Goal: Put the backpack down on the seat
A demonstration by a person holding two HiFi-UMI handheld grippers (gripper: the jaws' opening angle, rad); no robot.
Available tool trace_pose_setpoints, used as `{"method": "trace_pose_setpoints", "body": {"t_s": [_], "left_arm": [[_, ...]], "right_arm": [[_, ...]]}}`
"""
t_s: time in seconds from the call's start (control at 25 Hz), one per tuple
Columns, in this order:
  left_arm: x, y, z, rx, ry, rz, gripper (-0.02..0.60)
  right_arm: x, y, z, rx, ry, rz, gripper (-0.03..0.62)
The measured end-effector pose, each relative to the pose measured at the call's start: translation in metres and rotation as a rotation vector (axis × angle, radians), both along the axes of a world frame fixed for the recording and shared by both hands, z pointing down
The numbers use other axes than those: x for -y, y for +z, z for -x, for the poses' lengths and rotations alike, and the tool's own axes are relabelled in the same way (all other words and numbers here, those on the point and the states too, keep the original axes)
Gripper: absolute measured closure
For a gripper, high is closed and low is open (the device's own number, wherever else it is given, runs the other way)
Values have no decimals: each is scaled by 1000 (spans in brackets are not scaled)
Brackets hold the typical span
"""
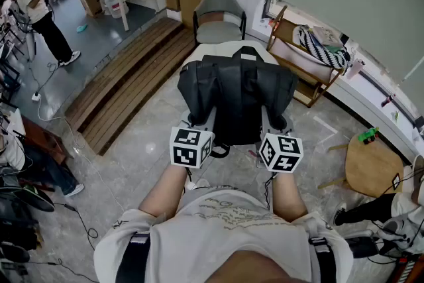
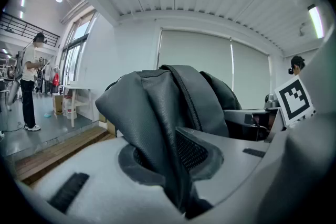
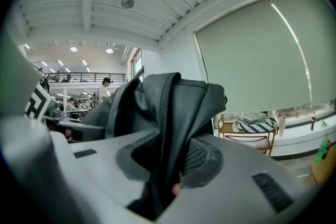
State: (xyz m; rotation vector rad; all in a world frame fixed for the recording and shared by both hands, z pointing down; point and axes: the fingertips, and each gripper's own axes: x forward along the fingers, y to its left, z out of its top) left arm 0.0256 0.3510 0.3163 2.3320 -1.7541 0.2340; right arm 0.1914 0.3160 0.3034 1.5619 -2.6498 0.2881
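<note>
While both bare forearms reach forward from the bottom centre of the head view, roughly parallel, the left forearm (image 1: 169, 189) carries the left gripper (image 1: 199, 119) at the lower left edge of the black fabric backpack (image 1: 238, 93). Its jaws stand narrow, clamped on a fold of the bag's cloth. Mid-frame, the backpack hangs upright between the two grippers, its upper part over the pale cushioned seat (image 1: 199, 55); whether it touches the seat I cannot tell. Further right, the right forearm (image 1: 288, 192) carries the right gripper (image 1: 275, 122), jaws likewise narrow, pinching a corded fold of the bag.
</note>
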Motion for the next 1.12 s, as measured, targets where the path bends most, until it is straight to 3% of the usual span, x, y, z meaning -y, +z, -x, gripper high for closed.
{"method": "trace_pose_setpoints", "body": {"t_s": [0.56, 1.12], "left_arm": [[13, 6, 0, -5, 0, 0, 511], [38, 2, 50, -22, 20, -31, 511]], "right_arm": [[15, 4, 1, 0, -3, -1, 507], [40, 2, 52, 0, 3, -6, 505]]}}
